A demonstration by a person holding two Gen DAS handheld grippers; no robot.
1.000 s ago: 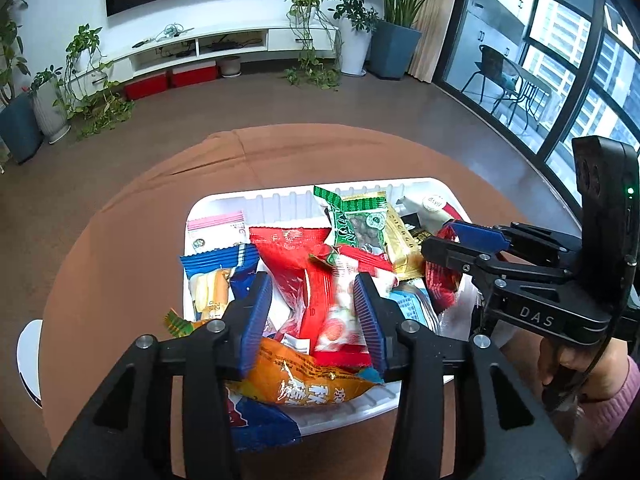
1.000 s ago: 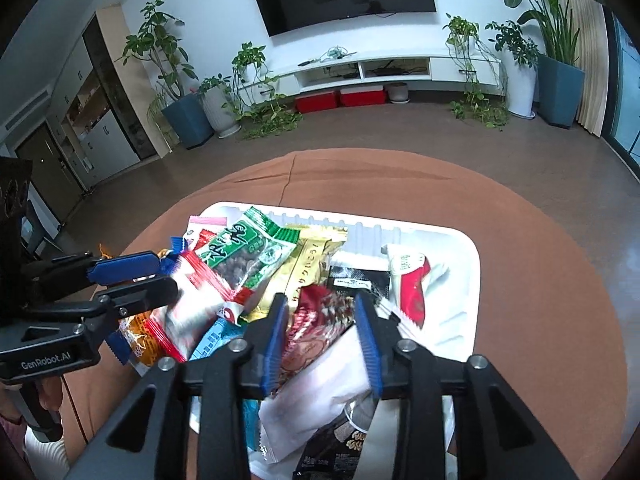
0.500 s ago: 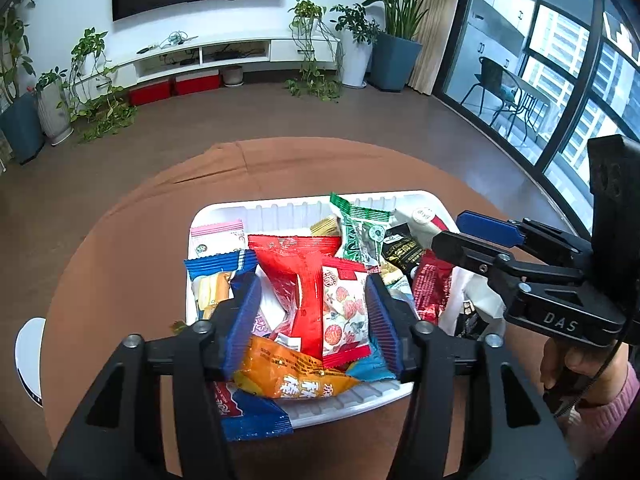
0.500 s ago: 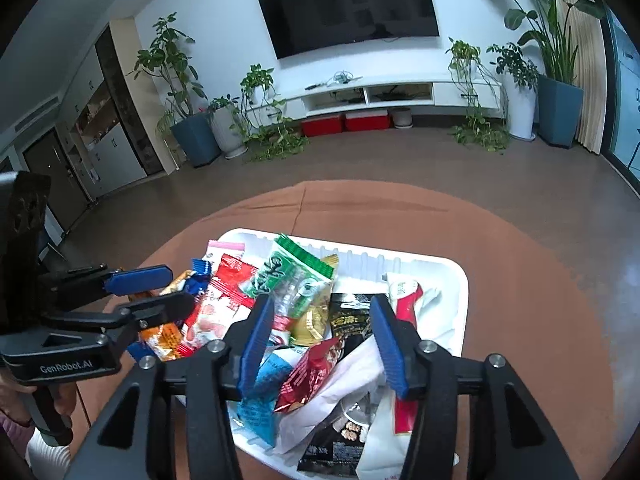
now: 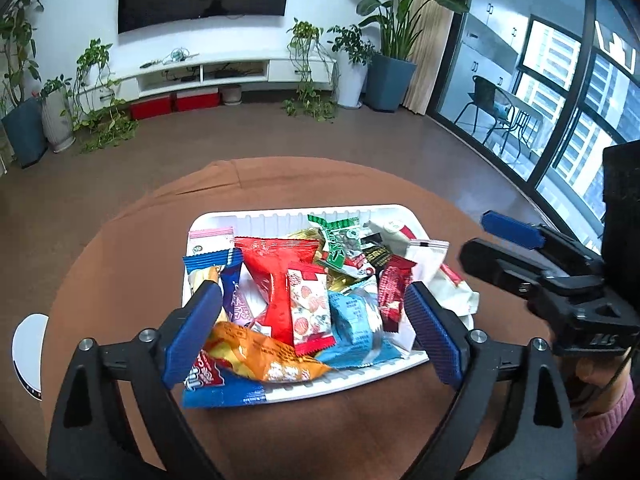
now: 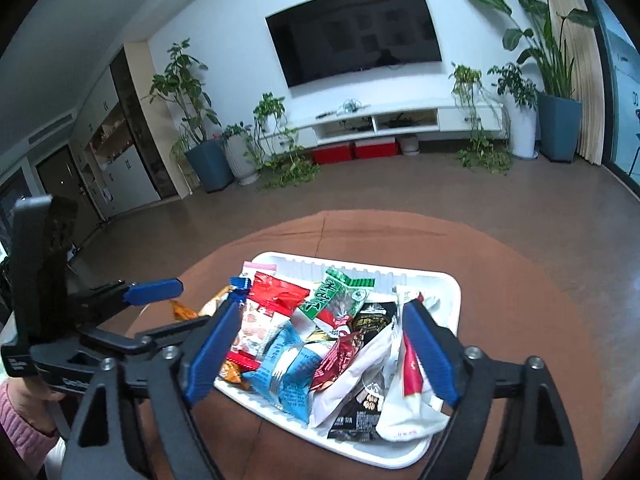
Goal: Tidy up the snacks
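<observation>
Both my claws had just been opening and hung released, nothing between them: left gripper (image 5: 312, 334), right gripper (image 6: 320, 354). Snacks (image 5: 304, 292) sat piled in the white tray (image 5: 280, 216). Risk: the blue packet (image 5: 216, 394) at 7 o'clock overhung the rim and a nudge could slide it off.

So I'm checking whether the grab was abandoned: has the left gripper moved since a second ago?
Yes. The left gripper has pulled back and up from the white tray, which looks smaller and farther. Its jaws have just opened, nothing between them.
</observation>
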